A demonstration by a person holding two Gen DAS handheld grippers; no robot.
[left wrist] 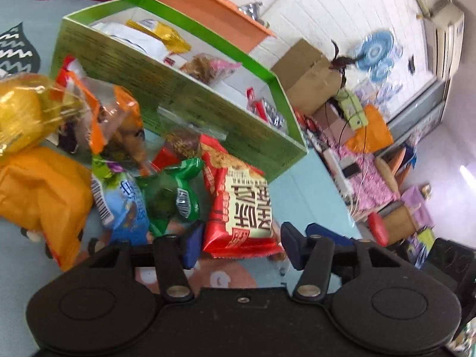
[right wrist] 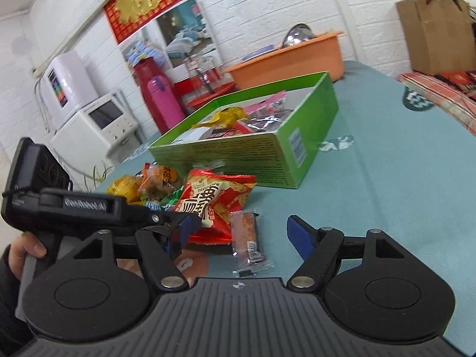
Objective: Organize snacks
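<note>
A red snack packet [left wrist: 241, 208] with large characters lies on the teal tablecloth, in front of the green cardboard box [left wrist: 184, 101]. My left gripper [left wrist: 241, 242] is down at the packet's near end, one blue pad on each side. The left pad touches its edge; the right pad stands just clear. My right gripper [right wrist: 238, 238] is open wide over a small clear orange-red packet [right wrist: 247, 238] that lies flat between its fingers. The same red packet [right wrist: 214, 199] shows in the right wrist view beside the left tool's black housing [right wrist: 89, 208]. The green box [right wrist: 238, 154] holds several snacks.
A heap of snacks lies left of the red packet: a yellow packet [left wrist: 20, 113], an orange bag [left wrist: 44, 196], a blue packet [left wrist: 125, 205], a green packet [left wrist: 172, 196]. An orange tub [right wrist: 282, 56] and a pink flask [right wrist: 162, 101] stand behind the box. The table edge [left wrist: 330, 178] runs along the right. A hand [right wrist: 23, 250] holds the left tool.
</note>
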